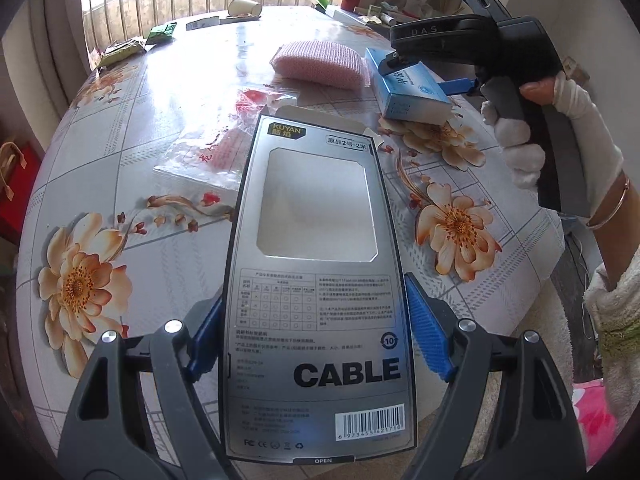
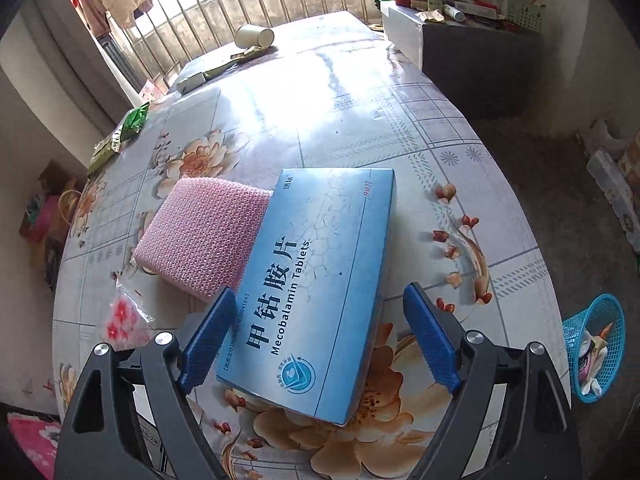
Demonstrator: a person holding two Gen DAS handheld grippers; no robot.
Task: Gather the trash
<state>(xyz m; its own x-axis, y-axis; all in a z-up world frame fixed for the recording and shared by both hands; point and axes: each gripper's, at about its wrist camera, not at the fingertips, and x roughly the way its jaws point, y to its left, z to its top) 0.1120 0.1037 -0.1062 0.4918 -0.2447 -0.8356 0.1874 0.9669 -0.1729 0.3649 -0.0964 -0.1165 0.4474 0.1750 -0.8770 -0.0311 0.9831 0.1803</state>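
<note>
Right wrist view: tablet box [image 2: 316, 280] lies between the wide-spread, untouching right claw [image 2: 320, 340].

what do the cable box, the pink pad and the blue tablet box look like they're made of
Cable box: thin printed cardboard, slightly glossy, with a cut-out window and folded end flaps.
Pink pad: looks like a soft sponge in a knitted or mesh cover, judging by the woven texture; the core is hidden.
Mecobalamin tablet box: printed cardboard, smooth with a faint sheen, crisp folded edges.
</note>
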